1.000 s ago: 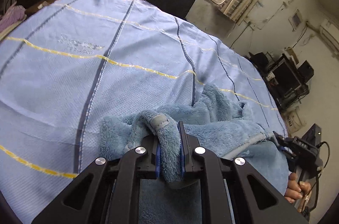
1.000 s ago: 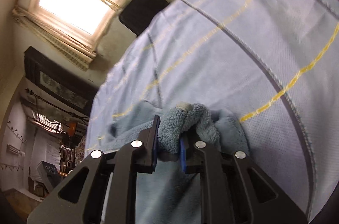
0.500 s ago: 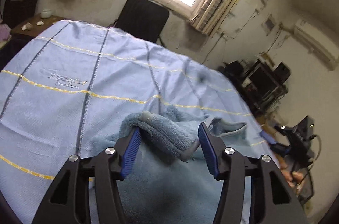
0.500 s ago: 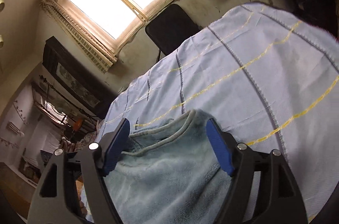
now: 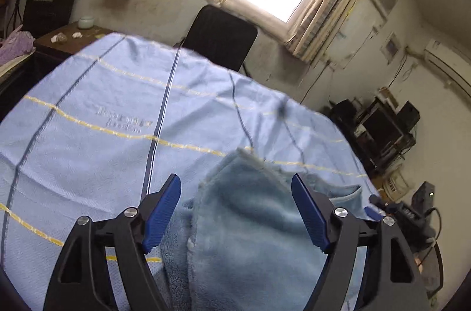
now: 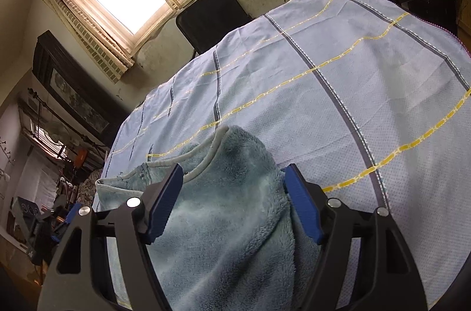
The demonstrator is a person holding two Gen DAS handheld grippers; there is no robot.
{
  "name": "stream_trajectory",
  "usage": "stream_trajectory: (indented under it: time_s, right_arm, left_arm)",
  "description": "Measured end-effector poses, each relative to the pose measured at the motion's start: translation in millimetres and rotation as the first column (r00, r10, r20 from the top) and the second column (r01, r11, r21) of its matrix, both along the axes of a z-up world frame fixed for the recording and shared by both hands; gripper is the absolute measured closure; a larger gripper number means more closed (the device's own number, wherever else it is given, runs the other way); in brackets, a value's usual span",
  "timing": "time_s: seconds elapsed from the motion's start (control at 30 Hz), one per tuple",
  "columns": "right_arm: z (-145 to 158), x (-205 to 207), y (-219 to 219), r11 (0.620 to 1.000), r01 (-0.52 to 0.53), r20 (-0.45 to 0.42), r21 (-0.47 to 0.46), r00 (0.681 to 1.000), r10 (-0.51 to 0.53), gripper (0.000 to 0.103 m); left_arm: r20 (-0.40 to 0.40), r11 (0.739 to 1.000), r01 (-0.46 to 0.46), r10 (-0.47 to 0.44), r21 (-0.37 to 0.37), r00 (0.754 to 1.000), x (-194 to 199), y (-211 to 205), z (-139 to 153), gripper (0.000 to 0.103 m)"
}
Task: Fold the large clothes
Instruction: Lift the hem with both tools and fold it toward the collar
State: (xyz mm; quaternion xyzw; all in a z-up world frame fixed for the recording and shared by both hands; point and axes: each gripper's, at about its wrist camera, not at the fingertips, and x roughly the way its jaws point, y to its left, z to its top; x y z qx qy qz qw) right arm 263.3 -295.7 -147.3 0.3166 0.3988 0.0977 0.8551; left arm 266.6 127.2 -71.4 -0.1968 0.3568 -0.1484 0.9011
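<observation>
Fleece garment (image 5: pixel 253 225) lies below and between both tongs; left tongs (image 5: pixel 235 187) spread wide, right tongs (image 6: pixel 232 178) spread too, pinching nothing.

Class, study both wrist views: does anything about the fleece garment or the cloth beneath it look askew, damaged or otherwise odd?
Nothing looks damaged or spilled. The blue fleece garment lies unevenly, its grey-trimmed edge curling up in a ridge. The striped cloth under it shows slight wrinkles. The left gripper and right gripper are both open.
</observation>
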Motion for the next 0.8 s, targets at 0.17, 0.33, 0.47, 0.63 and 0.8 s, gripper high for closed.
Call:
stream_trajectory:
  time_s: [0.17,0.33,0.47,0.63,0.8]
  right_arm:
    - [7,5,9,0.998,0.003,0.007,-0.064,1.0,-0.002,0.033]
    - [-5,28,21,0.988,-0.01,-0.057,-0.156,0.998,0.001,0.043]
    - [-37,36,13,0.995,0.006,-0.139,-0.096,0.99,-0.019,0.079]
    - [-32,30,2,0.999,0.034,-0.123,-0.035,0.992,-0.038,0.078]
    - [29,10,31,0.986,0.029,0.055,-0.165,0.998,-0.02,0.062]
  left_arm:
    - [-0.085,0.999,-0.002,0.006,0.049,0.996,17,-10,-30,0.025]
    - [-0.185,0.982,-0.045,0.08,0.185,0.98,34,-17,-63,0.025]
    - [-0.176,0.984,-0.06,0.089,0.167,0.98,33,-10,-64,0.025]
    - [-0.092,0.979,-0.065,0.084,0.194,0.992,13,-21,-33,0.029]
    - [0.045,0.966,0.063,-0.077,0.25,0.996,-15,-79,5,0.027]
